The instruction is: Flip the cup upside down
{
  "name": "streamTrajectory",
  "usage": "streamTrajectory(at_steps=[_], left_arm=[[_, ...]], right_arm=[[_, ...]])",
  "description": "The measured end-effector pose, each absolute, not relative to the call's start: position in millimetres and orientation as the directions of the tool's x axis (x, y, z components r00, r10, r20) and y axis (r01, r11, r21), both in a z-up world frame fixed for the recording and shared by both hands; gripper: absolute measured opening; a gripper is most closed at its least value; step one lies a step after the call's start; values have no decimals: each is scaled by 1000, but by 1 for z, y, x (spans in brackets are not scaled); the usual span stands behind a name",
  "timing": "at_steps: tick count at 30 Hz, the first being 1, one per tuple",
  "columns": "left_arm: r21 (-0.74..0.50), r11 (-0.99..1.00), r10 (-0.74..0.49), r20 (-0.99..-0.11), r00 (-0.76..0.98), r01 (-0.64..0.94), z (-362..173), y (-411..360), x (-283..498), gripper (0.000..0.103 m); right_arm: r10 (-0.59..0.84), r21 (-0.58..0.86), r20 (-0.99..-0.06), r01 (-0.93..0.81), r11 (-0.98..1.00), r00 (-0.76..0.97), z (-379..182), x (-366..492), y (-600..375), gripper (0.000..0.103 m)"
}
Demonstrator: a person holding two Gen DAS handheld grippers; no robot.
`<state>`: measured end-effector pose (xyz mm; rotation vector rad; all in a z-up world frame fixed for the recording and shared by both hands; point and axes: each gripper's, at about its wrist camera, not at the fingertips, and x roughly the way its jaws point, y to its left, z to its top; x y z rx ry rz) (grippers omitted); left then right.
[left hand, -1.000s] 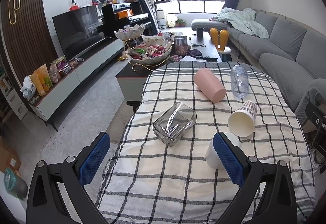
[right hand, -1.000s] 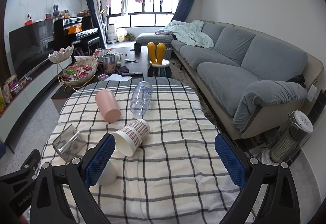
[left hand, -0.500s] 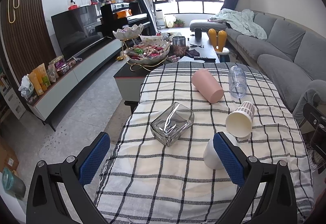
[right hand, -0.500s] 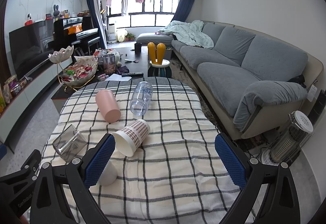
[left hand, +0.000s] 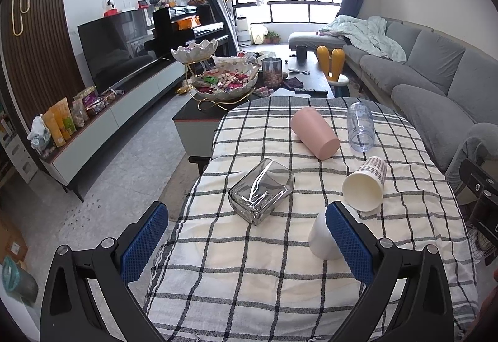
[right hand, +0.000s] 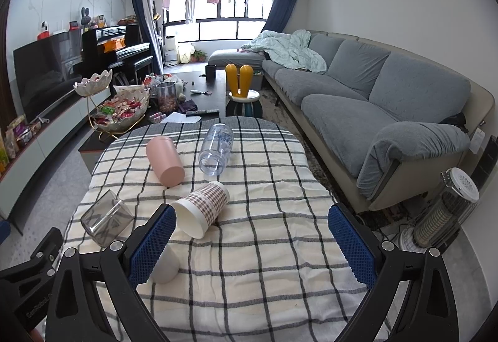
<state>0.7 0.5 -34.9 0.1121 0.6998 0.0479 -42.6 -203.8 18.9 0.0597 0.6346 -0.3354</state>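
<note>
Several cups lie on their sides on the checked tablecloth [left hand: 249, 273]: a square glass cup [left hand: 261, 191], a pink cup [left hand: 314, 133], a clear plastic cup [left hand: 359, 126], a plaid paper cup [left hand: 365, 184]. A white cup [left hand: 322, 237] sits partly hidden behind my left gripper's right finger. My left gripper [left hand: 247, 244] is open and empty, above the near table edge. My right gripper [right hand: 247, 244] is open and empty, with the plaid cup [right hand: 202, 208] just beyond its left finger and the white cup [right hand: 166, 264] behind it. The pink cup [right hand: 165, 161], clear cup [right hand: 216, 149] and glass cup [right hand: 105, 217] also show there.
A coffee table [left hand: 199, 121] with a snack stand [left hand: 218, 80] stands beyond the table. A grey sofa [right hand: 373, 105] runs along the right. A heater [right hand: 442, 214] stands on the floor at the right. A TV cabinet [left hand: 93, 130] lines the left wall.
The left wrist view has shifted slightly, so the cups sit a little lower and to the left. Both grippers stay open and the cups have not moved.
</note>
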Motion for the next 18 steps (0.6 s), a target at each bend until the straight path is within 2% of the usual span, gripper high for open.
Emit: streamTrajectory(at_steps=[18], left_arm=[[119, 993, 73, -615, 785, 0, -27, 3, -1, 103]], right_arm=[[-287, -45, -594, 326, 944, 752, 19, -41, -206, 99]])
